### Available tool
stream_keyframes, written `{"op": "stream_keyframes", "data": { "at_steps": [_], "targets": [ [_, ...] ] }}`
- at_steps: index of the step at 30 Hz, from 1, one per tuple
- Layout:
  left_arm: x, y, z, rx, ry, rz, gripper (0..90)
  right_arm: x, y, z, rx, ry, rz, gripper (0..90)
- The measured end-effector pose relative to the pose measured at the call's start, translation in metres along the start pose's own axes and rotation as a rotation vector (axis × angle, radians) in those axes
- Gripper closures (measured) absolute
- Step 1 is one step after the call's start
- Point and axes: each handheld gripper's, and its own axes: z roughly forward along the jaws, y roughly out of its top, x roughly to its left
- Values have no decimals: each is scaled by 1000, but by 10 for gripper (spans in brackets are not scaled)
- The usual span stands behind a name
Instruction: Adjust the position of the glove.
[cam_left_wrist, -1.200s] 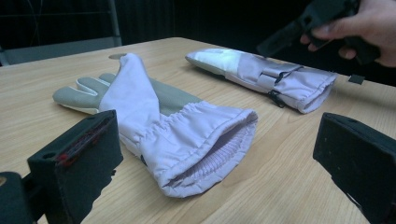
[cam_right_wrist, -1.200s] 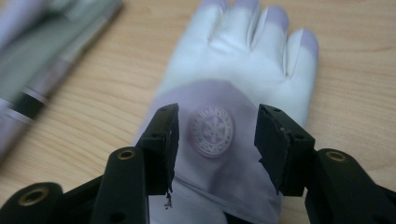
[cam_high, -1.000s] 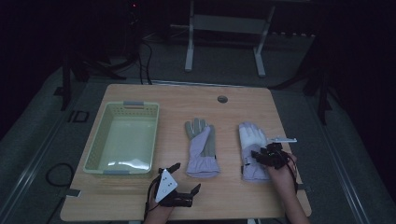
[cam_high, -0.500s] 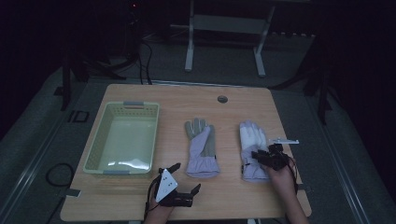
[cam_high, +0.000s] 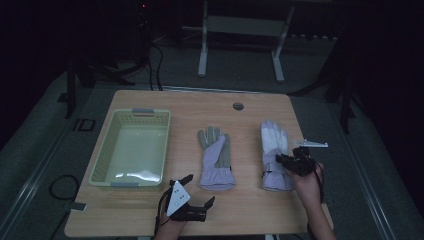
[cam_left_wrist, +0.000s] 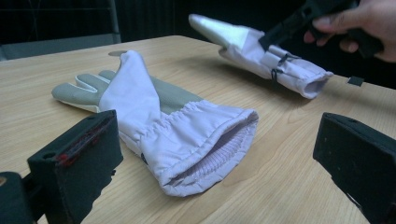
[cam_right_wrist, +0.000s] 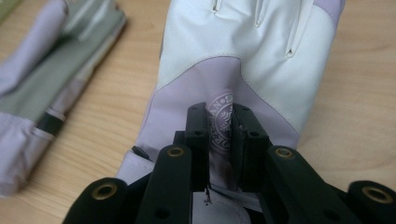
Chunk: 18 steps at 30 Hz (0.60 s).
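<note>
Between my right gripper's (cam_right_wrist: 219, 135) jaws, which have just been closing, a fold of the white glove (cam_right_wrist: 243, 51) is pinched. My left gripper (cam_left_wrist: 219, 158) stands wide open, the grey-palmed glove (cam_left_wrist: 173, 121) just ahead of it.

The table (cam_high: 250, 210) was pale wood-grain board with a smooth matt face. On it the right-hand glove (cam_right_wrist: 243, 60) was soft cloth, its white panel faintly sheeny and its lilac back matt (a round stamped emblem showed there). The middle glove (cam_left_wrist: 154, 116) had a gathered, ribbed knit cuff. The basket (cam_high: 102, 160) was light green perforated plastic, slightly glossy. The right gripper (cam_right_wrist: 219, 135) looked like matt black plastic.
</note>
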Motion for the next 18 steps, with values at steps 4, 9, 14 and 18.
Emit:
{"op": "stream_keyframes", "data": {
  "at_steps": [4,9,14,18],
  "targets": [
    [0,0,0,0,1,1,12,12,16,-13,-26,-4,-20,792],
    [0,0,0,-2,2,1,12,32,39,-28,-58,14,-35,792],
    [2,0,0,-10,-9,-21,12,58,58,-39,-89,10,-38,791],
    [4,-1,-1,-13,-8,-52,12,81,66,-39,-102,24,-36,791]
  ]
}}
